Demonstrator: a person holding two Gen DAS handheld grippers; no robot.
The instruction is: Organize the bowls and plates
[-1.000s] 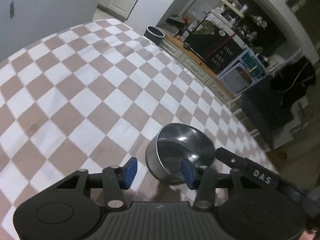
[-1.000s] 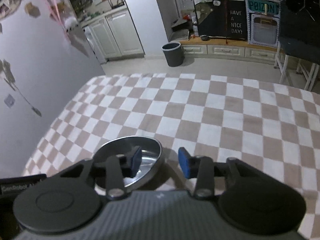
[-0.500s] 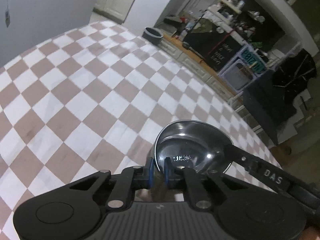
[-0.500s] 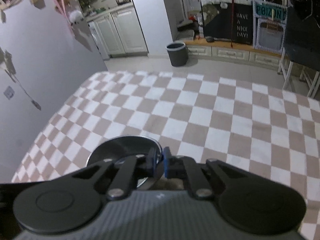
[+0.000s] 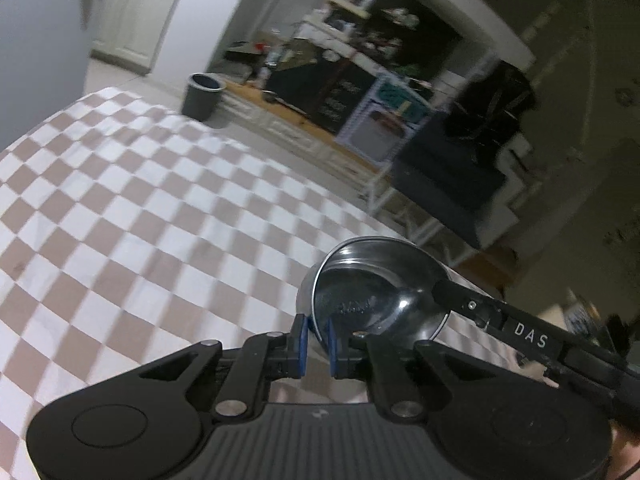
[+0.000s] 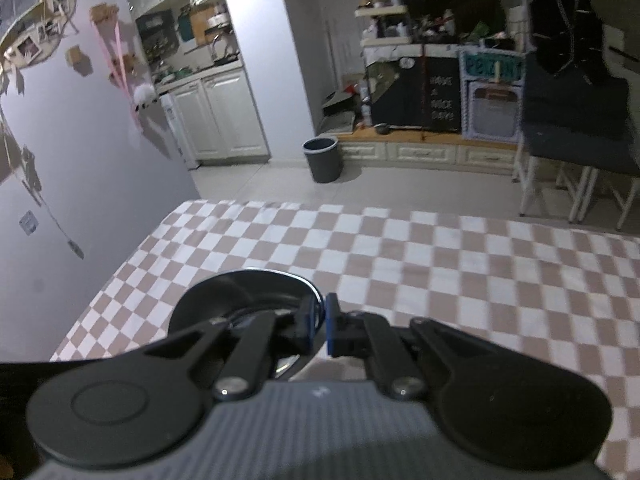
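While above the checkered table [image 5: 160, 208], pinching steel bowl [image 5: 372, 292] rim between left gripper [image 5: 316, 344] fingers, steel plate [image 6: 240, 300] rim between right gripper [image 6: 318, 324] fingers.

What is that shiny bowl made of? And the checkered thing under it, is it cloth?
The bowl looks like polished metal, probably stainless steel: its grey inside mirrors the room and shows bright glints. The checkered cover looks like matte fabric, brown and white squares with no shine, though blur hides any weave, so cloth is likely but not certain.
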